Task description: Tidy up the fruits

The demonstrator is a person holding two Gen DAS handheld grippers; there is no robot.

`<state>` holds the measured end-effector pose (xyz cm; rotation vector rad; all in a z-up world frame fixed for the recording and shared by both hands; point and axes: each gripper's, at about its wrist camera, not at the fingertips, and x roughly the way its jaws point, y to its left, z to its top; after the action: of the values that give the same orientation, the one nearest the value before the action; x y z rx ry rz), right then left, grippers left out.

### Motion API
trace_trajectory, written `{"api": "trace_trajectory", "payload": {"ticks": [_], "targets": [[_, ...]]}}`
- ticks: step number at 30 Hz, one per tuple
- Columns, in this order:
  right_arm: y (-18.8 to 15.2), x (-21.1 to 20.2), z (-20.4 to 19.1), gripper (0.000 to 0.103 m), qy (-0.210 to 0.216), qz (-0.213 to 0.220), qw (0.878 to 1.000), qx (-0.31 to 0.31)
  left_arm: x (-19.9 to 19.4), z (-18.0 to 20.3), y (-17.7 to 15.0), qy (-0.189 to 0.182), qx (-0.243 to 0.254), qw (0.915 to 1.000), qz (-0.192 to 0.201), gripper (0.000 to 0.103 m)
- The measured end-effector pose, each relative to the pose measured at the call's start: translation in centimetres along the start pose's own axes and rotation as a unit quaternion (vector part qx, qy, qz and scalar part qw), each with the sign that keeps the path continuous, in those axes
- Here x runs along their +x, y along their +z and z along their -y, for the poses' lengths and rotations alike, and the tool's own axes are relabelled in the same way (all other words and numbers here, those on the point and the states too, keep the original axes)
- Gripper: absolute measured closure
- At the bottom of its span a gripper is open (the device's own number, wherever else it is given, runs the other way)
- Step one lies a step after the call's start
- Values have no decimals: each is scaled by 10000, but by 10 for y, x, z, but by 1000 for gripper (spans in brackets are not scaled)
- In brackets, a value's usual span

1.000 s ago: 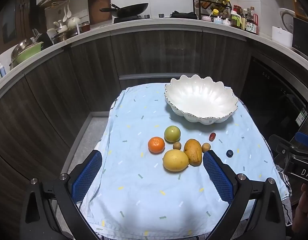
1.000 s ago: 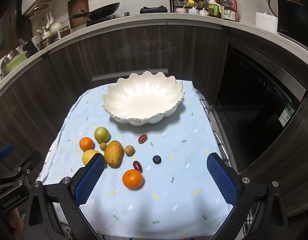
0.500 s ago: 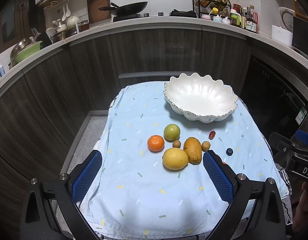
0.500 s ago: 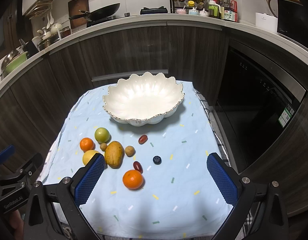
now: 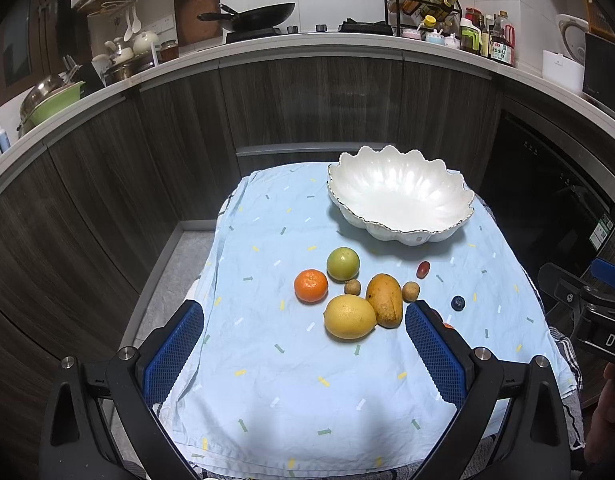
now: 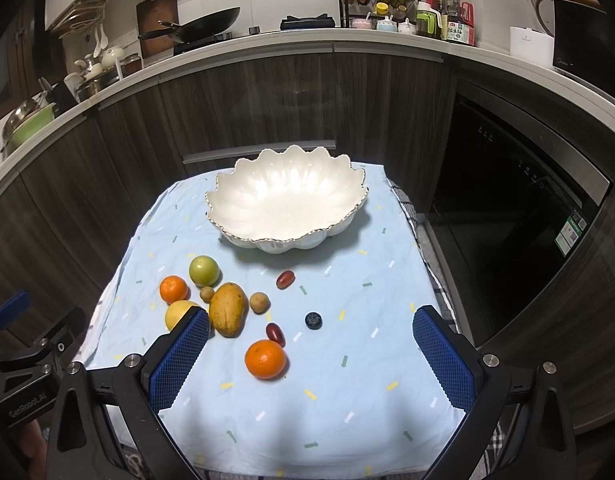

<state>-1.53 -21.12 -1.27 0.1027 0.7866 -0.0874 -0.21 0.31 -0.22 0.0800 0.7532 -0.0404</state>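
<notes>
Left gripper [image 5: 303,354] was held level, jaws spread wide, nothing between the blue pads [image 5: 173,344]. Right gripper [image 6: 311,360] was posed likewise: jaws wide apart, pads [image 6: 443,362] bare. Each gripper appeared at the edge of the other's wrist view.

Both wrist views look downward over near edge, sharing bowl [image 5: 399,204].

One white scalloped bowl [image 6: 287,204]; two oranges, one small [image 6: 173,289] and one larger [image 6: 265,359]; one green round fruit [image 6: 204,270]; one lemon [image 5: 349,316]; one mango [image 6: 228,309]; two small brown round fruits [image 6: 207,294] [image 6: 259,303]; two dark red oval fruits [image 6: 285,279] [image 6: 275,333]; one blueberry [image 6: 313,320]; eleven fruits altogether.
</notes>
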Motion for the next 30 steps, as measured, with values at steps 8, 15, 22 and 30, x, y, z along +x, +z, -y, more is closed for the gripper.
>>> {"api": "trace_trajectory", "payload": {"ticks": [8, 15, 22, 30], "targets": [[1, -1, 0, 0, -1, 9, 10000, -3, 0, 0, 0, 2, -1, 10000, -1, 0], [2, -3, 1, 0, -15, 21, 10000, 1, 3, 2, -1, -4, 2, 10000, -11, 0], [0, -6, 1, 0, -29, 33, 10000, 8, 5, 2, -2, 0, 3, 10000, -13, 0], [3, -5, 2, 0, -20, 48, 10000, 2, 5, 2, -2, 0, 4, 10000, -16, 0]]}}
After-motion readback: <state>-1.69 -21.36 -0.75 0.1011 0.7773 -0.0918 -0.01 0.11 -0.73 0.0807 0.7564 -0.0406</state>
